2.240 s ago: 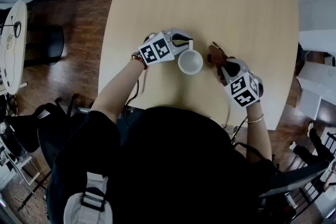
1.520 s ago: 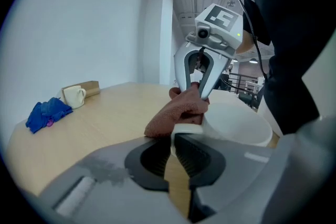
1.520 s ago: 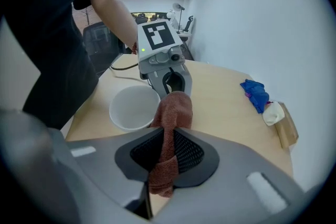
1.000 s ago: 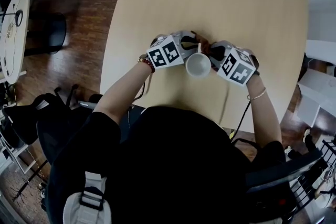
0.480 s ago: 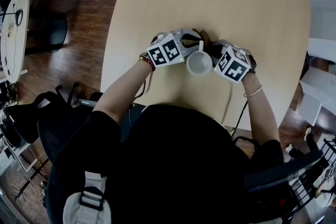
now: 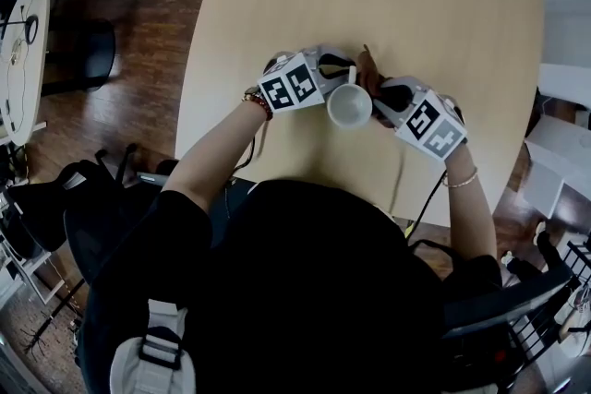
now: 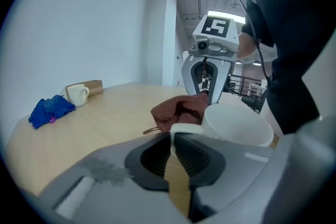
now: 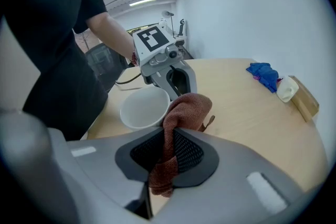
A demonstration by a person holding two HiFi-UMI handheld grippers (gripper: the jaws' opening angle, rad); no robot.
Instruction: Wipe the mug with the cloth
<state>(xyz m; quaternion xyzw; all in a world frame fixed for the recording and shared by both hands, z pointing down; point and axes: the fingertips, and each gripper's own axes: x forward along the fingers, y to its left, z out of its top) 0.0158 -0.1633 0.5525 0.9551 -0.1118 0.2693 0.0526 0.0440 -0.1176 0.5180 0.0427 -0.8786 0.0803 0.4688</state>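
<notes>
1. The left hand-held gripper (image 7: 174, 150) is clamped on the handle (image 7: 181, 129) of the white mug (image 7: 236, 123). The mug's body stands upright on the bench (image 6: 416, 5), just ahead of these jaws and a little to their right, mouth up. Holding the handle likely steadies the mug against the push of wiping.
2. The right hand-held gripper (image 8: 167, 152) is closed tight on the brown cloth (image 8: 186, 110), with a fold pinched between its pads. A loose bunch bulges out ahead of the jaws and a short tail hangs behind them. The bunch probably serves as a soft pad to rub with.
3. The mug sits just ahead and to the left of the right jaws. The bunched cloth appears to press against its outer wall, near the rim and beside the handle. The cloth is outside the mug, not in its mouth.
4. The two hand-held grippers face each other across the mug, very near each other. This way the wiping push from one side is likely met by the hold from the other.
</notes>
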